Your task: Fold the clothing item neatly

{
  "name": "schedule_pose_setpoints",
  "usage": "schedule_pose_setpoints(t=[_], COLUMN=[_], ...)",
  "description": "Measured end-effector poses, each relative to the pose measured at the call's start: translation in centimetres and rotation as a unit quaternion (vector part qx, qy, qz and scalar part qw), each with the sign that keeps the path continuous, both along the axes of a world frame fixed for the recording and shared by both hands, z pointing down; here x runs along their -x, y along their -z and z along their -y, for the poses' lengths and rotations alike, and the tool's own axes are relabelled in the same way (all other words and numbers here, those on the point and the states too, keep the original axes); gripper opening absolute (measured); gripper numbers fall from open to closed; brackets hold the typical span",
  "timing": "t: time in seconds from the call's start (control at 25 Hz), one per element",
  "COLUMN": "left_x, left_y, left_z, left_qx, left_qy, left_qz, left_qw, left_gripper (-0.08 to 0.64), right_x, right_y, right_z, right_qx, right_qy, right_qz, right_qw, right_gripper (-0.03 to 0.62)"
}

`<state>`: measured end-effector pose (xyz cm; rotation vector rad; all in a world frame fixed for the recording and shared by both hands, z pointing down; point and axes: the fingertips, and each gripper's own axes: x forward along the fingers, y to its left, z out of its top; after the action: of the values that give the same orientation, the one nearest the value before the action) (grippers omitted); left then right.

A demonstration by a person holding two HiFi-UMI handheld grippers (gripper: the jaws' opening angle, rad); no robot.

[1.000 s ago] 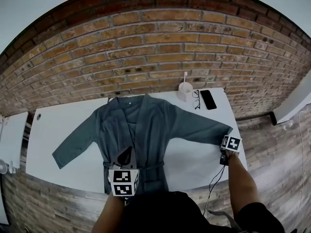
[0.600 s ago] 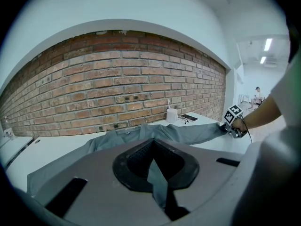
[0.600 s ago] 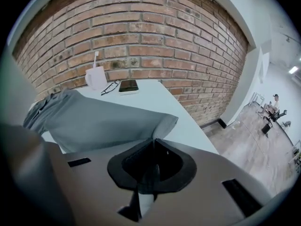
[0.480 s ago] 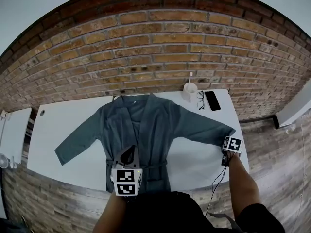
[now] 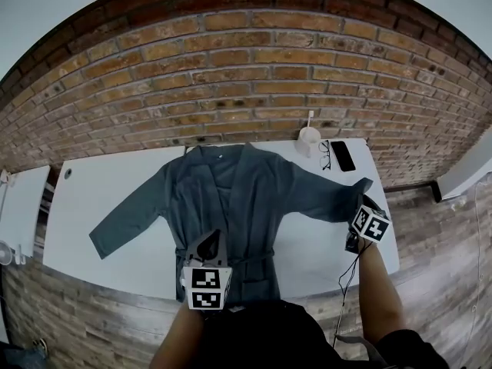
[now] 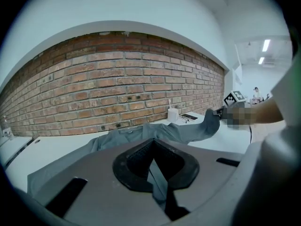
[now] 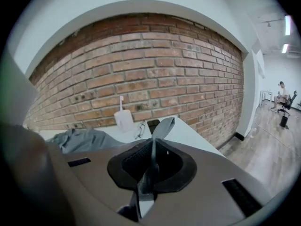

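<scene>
A grey-blue robe [image 5: 238, 198] lies face up and spread out on the white table [image 5: 115, 198], collar toward the brick wall. My left gripper [image 5: 209, 241] rests at the robe's lower front near the belt, shut on a fold of the fabric [image 6: 157, 173]. At the table's right end my right gripper [image 5: 363, 201] is shut on the cuff [image 5: 364, 184] of the robe's right sleeve and holds it raised off the table. In the right gripper view the cuff [image 7: 164, 125] sticks up from between the closed jaws. The other sleeve [image 5: 127, 221] lies flat, stretched out to the left.
A white cup [image 5: 309, 141] with a stick in it, a pair of glasses [image 5: 326, 154] and a black phone [image 5: 343, 156] sit at the table's far right corner. A second white surface [image 5: 19, 214] stands to the left. A brick wall runs behind.
My right gripper has risen and moved away from the table's right edge, lifting the sleeve cuff off the table. The left gripper has stayed in place on the robe's front.
</scene>
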<state>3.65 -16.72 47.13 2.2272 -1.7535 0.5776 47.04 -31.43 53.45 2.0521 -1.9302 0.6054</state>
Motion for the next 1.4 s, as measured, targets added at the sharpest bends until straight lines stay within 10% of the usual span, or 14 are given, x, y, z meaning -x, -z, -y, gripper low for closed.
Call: schedule_pose_setpoints(t=[0.44, 1.4], left_x=[5.5, 18.8], left_y=[0.7, -2.4], left_z=[0.4, -4.4], left_qx=[-0.001, 0.051], left_qy=[-0.002, 0.099], left_qz=[0.008, 0.007], left_qw=[1.0000, 0.9937], left_gripper=[-0.002, -0.002], right_x=[18.6, 46.9], right_y=[9.3, -1.6], right_z=[2.1, 2.8], right_qx=[-0.109, 0.020], right_qy=[0.130, 0.275], right_qz=[0.038, 0.042], right_qw=[0.985, 0.960], right_gripper=[0.023, 0.023])
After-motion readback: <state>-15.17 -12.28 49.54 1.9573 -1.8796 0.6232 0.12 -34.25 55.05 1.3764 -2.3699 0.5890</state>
